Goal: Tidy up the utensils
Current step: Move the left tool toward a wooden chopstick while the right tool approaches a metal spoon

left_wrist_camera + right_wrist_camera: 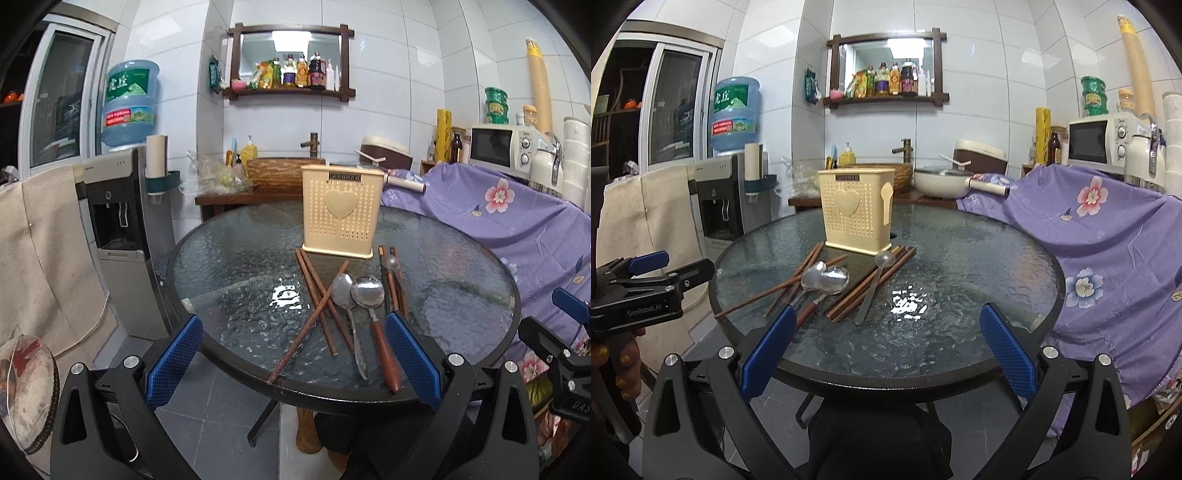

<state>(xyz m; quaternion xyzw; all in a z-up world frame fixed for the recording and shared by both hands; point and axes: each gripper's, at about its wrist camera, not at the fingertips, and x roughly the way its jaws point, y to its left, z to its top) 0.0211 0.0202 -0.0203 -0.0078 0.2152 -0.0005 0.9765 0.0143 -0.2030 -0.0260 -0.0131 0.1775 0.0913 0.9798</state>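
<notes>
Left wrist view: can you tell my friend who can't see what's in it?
Open blue-padded tongs hover at the near edge of a round glass table. On it lie wooden chopsticks and spoons, before an upright cream utensil holder.

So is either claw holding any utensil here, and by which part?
Nothing is held. The left claw and right claw are both open and empty; the spoons and chopsticks lie on the glass table.

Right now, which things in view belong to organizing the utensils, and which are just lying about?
Job: beige holder; chopsticks; metal spoons; small spoon.
Lying about: microwave; water dispenser; purple floral cloth; rice cooker.
</notes>
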